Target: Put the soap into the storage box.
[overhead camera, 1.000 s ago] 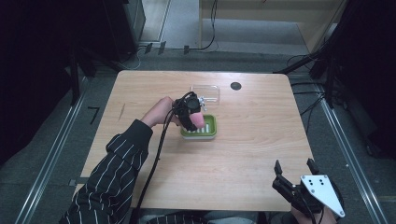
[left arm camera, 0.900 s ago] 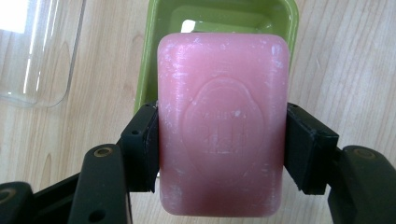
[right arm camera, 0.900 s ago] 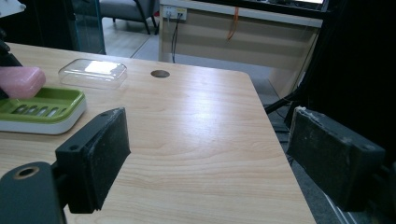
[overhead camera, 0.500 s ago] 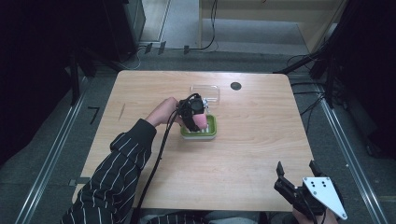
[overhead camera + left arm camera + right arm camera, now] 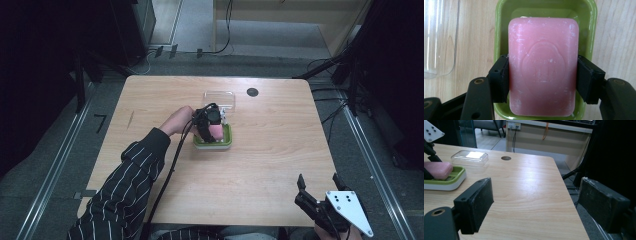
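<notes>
A pink soap bar (image 5: 543,67) is pinched at its two long sides by my left gripper (image 5: 542,78), whose black pads (image 5: 500,80) press on it. It hangs just over the green soap dish (image 5: 501,30), and I cannot tell whether it touches the dish. From above, the left gripper (image 5: 210,125) and the soap (image 5: 216,131) sit over the dish (image 5: 226,142) at the table's middle. My right gripper (image 5: 318,179) stands open at the near right corner with nothing between its jaws. The right gripper view also shows the right gripper (image 5: 536,200) open, with the soap (image 5: 437,169) and dish (image 5: 449,181) far to its left.
A clear plastic lid (image 5: 219,98) lies just behind the dish, also seen beside it (image 5: 439,37) and across the table (image 5: 470,157). A round cable hole (image 5: 252,92) is at the table's back. The table's right edge (image 5: 564,195) runs close by the right gripper.
My left gripper has shifted slightly to the right with the soap, coming more squarely over the green dish. The right gripper has stayed where it was.
</notes>
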